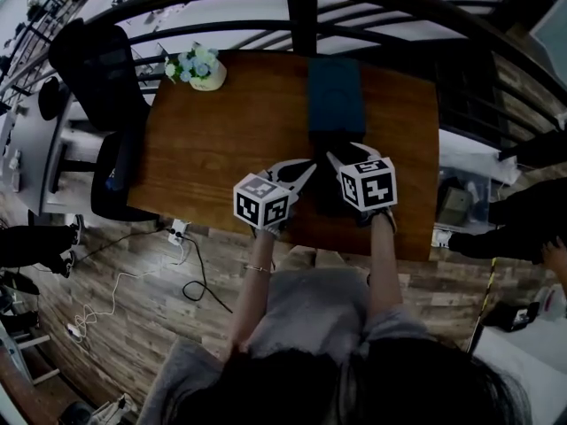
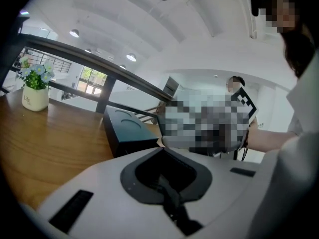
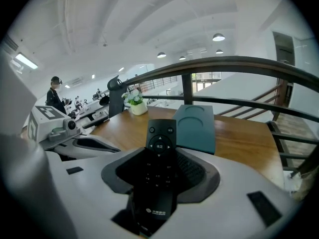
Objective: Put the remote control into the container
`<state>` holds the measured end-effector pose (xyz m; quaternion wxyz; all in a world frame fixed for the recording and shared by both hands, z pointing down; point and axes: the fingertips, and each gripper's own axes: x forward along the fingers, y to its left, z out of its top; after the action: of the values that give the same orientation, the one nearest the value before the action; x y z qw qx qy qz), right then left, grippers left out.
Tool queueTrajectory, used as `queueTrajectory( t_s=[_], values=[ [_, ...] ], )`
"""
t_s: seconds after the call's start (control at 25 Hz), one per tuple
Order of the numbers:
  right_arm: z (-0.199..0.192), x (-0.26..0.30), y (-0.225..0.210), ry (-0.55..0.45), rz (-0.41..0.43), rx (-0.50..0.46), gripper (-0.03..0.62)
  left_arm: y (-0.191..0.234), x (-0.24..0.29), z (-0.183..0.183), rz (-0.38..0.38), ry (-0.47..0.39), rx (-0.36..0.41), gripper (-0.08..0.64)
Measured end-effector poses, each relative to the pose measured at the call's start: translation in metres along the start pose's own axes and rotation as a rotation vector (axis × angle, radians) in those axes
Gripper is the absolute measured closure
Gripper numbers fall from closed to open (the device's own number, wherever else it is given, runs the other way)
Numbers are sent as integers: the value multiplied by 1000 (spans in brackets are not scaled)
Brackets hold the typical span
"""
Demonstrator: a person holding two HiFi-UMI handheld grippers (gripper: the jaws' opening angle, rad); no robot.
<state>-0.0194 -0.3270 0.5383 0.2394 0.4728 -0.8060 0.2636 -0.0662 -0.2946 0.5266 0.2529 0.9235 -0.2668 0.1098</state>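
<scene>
Black remote control point(image 3: 159, 143): clamped lengthwise in the right gripper point(image 3: 162, 159), button face up. Its top end pokes past the jaw tips toward the container; it is just short of the container, not in it.
Right gripper jaws: closed on the remote's two long sides, held apart only by the remote's width.
Left gripper point(image 2: 160, 158): beside the right one, on the near side of the container. Its jaws are pressed together along a dark seam with nothing between them.
Container point(image 3: 195, 127): a teal box with dark sides, standing just beyond both grippers. Its top shows as a flat teal face with two round recesses. No opening shows in any view, so it looks lidded, though that cannot be settled.
Wooden table point(image 1: 221, 149): carries the container, with bare wood spreading out to the container's left.
Flower pot point(image 1: 206, 72): white with pale blooms, well to the left of the container at the table's far corner.
Railing point(image 1: 301, 7): dark bars close behind the container.
Step in hand: the carry. The remote is gripped and up against the container's near side; the placing is not yet done.
Next move: a way in probably has to be found first. If the teal top is a lid, the free left gripper would need to lift or slide it off while the right keeps the remote level. The remote could then go down inside, with the jaws parting only once it rests on the bottom.
</scene>
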Motion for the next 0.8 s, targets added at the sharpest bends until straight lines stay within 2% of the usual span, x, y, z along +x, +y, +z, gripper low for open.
queueTrajectory(
  t_s=[0.24,0.8],
  values=[
    [-17,22,-3,98,30,14,396,10,3,-12,14,33,-38,557],
    [-43,59,-8,254,25,-1,396,26,12,-31,12,91,-87,557]
  ],
)
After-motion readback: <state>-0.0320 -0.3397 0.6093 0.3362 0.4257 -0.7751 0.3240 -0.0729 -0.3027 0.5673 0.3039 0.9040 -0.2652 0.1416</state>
